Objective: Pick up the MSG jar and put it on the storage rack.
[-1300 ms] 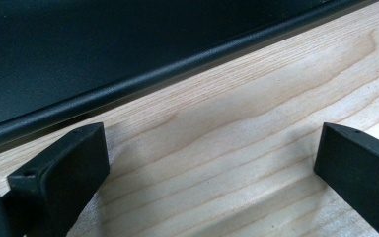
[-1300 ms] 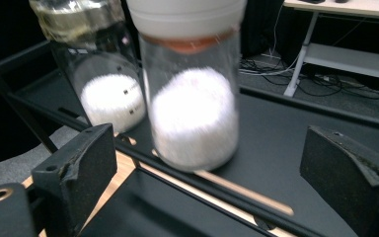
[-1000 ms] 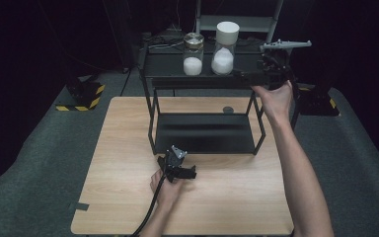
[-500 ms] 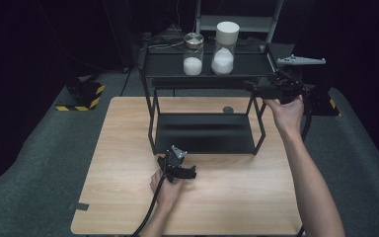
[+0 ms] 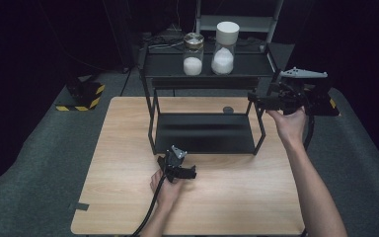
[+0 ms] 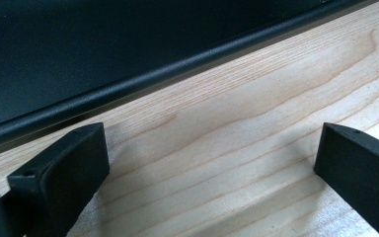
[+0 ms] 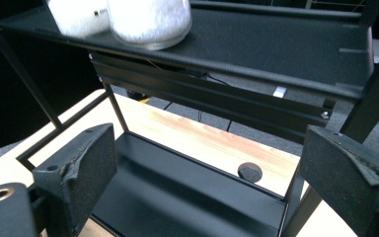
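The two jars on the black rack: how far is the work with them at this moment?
Done: both jars stand on the top shelf. In hand: nothing; the right gripper is open beside the rack's right post, the left gripper is open on the table. Left: the lower shelf is bare.

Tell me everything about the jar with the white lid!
The jar with the white lid is a clear, upright cylinder with a thick white cap, roughly a third full of white powder or grains. It stands on the black rack's top shelf, right beside a smaller jar with a metal-looking lid. No gripper touches it.
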{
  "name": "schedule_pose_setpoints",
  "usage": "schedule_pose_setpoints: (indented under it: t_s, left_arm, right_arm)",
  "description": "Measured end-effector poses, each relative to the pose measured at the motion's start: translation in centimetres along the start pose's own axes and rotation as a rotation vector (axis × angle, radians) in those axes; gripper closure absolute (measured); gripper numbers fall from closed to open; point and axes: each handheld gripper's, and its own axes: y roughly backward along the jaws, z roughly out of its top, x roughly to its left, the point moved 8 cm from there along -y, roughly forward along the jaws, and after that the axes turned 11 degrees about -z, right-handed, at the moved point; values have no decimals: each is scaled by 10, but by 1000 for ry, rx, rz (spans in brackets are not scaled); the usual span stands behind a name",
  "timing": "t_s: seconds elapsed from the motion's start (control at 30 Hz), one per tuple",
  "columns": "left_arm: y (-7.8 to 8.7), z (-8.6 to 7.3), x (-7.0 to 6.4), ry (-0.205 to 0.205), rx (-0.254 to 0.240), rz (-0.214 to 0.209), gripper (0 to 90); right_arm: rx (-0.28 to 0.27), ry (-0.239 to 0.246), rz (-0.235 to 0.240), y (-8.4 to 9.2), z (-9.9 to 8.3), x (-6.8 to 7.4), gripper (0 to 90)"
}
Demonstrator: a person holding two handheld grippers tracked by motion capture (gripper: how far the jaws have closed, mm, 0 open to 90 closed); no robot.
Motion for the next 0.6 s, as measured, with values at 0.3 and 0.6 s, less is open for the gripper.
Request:
schedule_pose_setpoints:
  t_s: [0.3, 0.6]
  left_arm:
    - [0, 0, 0, -1, 0, 0, 2]
    - [0, 0, 0, 0, 0, 1, 2]
  right_arm:
    - [12, 16, 1, -4, -17, 2, 72]
    - [23, 4, 9, -9, -37, 3, 71]
